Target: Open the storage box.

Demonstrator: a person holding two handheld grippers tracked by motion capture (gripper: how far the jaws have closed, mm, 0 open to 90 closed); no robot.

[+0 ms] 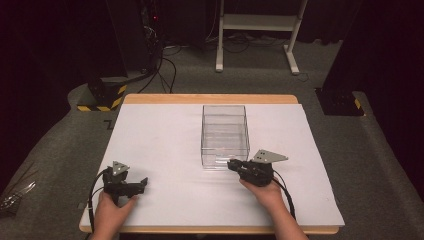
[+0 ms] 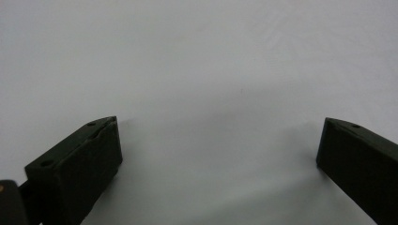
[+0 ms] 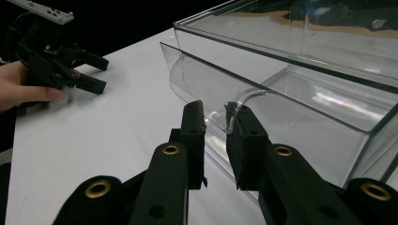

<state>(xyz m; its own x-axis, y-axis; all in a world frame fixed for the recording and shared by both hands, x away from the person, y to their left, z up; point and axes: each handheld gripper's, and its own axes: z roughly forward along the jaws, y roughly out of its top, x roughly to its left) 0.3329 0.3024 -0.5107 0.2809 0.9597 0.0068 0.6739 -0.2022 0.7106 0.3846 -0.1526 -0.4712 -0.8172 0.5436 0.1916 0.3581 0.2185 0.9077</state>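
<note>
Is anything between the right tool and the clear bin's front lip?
Nothing visible. The right tool is already at the clear bin, with the curved front lip between its nearly closed jaws; bare white table cover lies alongside.

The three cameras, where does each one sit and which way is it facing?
High view: above the near edge, looking forward and down at the clear drawer box on the white table; both hands and grippers show.
Left gripper view: on the left gripper, facing bare tabletop between wide-apart jaws.
Right gripper view: on the right gripper, jaws nearly shut at the box's curved front lip.
Shared: the high and right gripper views both show the box and the left gripper.
</note>
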